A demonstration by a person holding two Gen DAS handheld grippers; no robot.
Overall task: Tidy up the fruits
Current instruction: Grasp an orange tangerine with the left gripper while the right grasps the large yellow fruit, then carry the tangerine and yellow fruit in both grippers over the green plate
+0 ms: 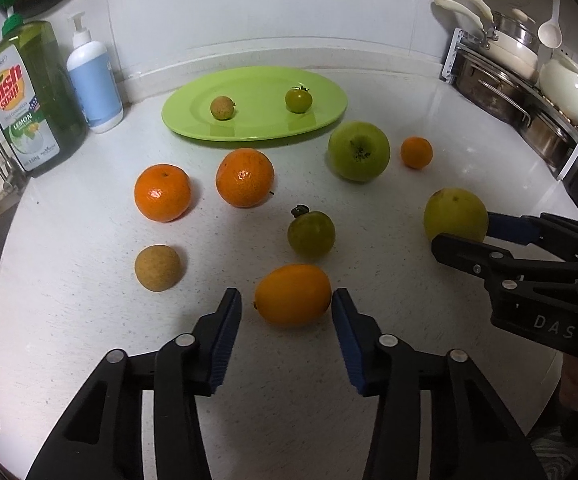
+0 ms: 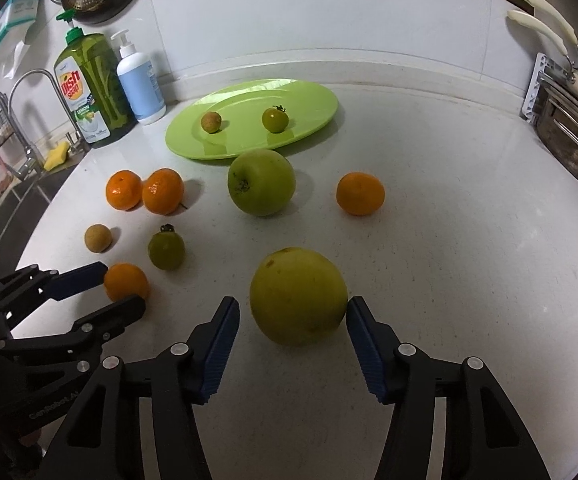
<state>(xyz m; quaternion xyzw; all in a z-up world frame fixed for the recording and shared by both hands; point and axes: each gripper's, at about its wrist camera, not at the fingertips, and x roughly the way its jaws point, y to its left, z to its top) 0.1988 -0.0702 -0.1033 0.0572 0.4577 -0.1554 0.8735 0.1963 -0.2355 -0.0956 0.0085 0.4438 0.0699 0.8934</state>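
Straddling fruit on the counter (image 1: 89,320) with both grippers, jaws apart: left gripper (image 1: 287,306) around the kumquat (image 1: 292,294), right gripper (image 2: 294,316) around the yellow apple (image 2: 298,295). Centre each, squeeze gently, then lift to the plate (image 1: 249,128).

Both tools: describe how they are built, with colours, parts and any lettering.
The left tool and the right tool match: black plastic linkage frames joined by round silver rivets, each with two fingers lined by ribbed blue pads. Seen from the other camera, pale lettering shows on each body: "DAS" on the right, "CenRobot.AI" on the left. No cables show.
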